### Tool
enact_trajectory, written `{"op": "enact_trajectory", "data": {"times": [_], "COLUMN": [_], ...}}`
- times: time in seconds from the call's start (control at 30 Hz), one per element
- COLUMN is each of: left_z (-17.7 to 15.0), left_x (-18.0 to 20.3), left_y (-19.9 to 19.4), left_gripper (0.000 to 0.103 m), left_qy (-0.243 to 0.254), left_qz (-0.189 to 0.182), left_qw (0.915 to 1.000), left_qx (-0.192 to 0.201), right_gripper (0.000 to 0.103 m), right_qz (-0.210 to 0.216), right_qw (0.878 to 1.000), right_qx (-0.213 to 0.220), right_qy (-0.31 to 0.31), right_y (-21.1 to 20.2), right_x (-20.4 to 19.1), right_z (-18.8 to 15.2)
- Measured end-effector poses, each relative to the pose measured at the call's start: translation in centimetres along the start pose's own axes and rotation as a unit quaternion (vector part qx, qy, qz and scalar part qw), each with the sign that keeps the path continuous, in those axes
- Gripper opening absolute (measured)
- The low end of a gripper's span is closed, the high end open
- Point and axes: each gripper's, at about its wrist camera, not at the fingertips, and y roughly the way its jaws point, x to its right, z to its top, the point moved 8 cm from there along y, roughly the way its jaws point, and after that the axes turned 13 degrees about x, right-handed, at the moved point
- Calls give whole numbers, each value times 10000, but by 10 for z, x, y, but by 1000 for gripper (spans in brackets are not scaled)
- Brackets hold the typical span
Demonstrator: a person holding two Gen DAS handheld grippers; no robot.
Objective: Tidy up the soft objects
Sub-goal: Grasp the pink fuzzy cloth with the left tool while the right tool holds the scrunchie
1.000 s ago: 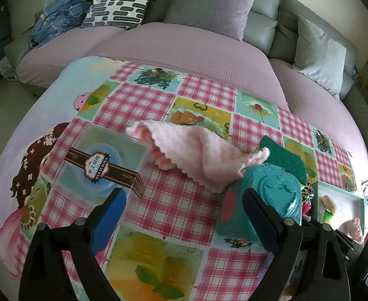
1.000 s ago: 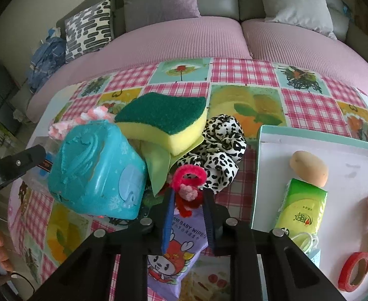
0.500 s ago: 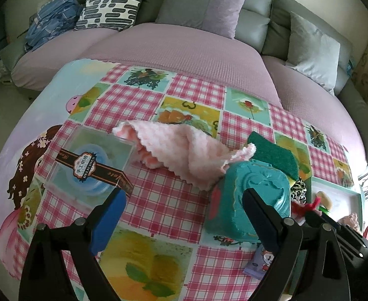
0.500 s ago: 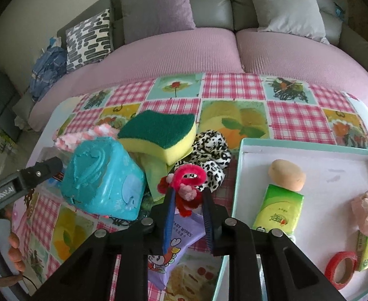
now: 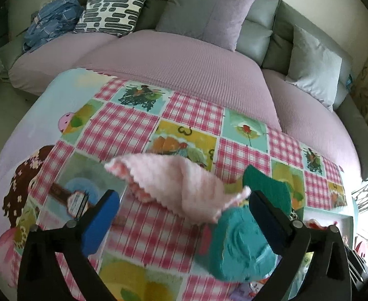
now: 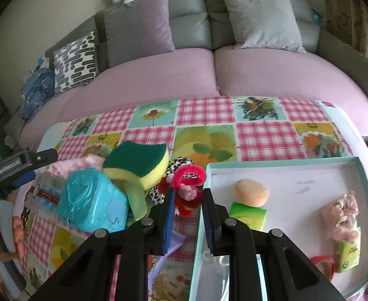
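Note:
My right gripper [image 6: 187, 195] is shut on a red and pink fuzzy hair tie [image 6: 187, 180] and holds it above the left rim of the white tray [image 6: 296, 175]. My left gripper [image 5: 184, 200] is open and empty above a pink knitted cloth [image 5: 178, 180] on the tablecloth. A green and yellow sponge [image 6: 138, 161], a leopard scrunchie [image 6: 181, 163] and a teal wipes box [image 6: 93, 203] lie in a pile left of the tray. The sponge [image 5: 269, 188] and the teal box [image 5: 239, 248] also show in the left wrist view.
The tray holds a beige sponge [image 6: 251, 192], a green tissue pack [image 6: 247, 215], a pink scrunchie [image 6: 342, 213] and a red tape ring [image 6: 323, 266]. A clear plastic box [image 5: 66, 188] lies left of the cloth. A purple wipes pack [image 6: 173, 240] lies under my right gripper. A sofa [image 6: 209, 75] stands behind the table.
My right gripper has lifted the red hair tie out of the pile and carried it right, to the tray's left rim. My left gripper has drawn back and up, still open.

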Motion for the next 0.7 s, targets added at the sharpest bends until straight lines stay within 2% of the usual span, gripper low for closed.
{"op": "enact_trajectory", "data": {"times": [0.2,0.3,0.33,0.47,0.5,0.7], "left_z": [-3,-9,-10,-16,-18,-27], "left_x": [-1,1,1,0,-1,4], "left_y": [31,42,45,60,64,79], "left_gripper": [102,101,98,73,72,49], "left_qy": [108,-53,-131,-288,-316,-372], "left_qz": [138,-45,-107,-167,-165,-267], "left_qw": [9985,9976,9971,9951,9944,9919], "left_qx": [-526,-689,-737,-930,-992,-1184], "right_gripper": [22,22,22,22,22,22], "right_qz": [-11,-1,-2,1,6,21], "right_qw": [10000,10000,10000,10000,10000,10000], "right_qx": [-1,-29,-29,-26,-28,-47], "right_qy": [24,6,-1,-44,-54,-64], "right_y": [1,3,3,3,3,5], "right_x": [2,0,0,-3,-4,-6], "right_z": [1,0,0,0,0,0]}}
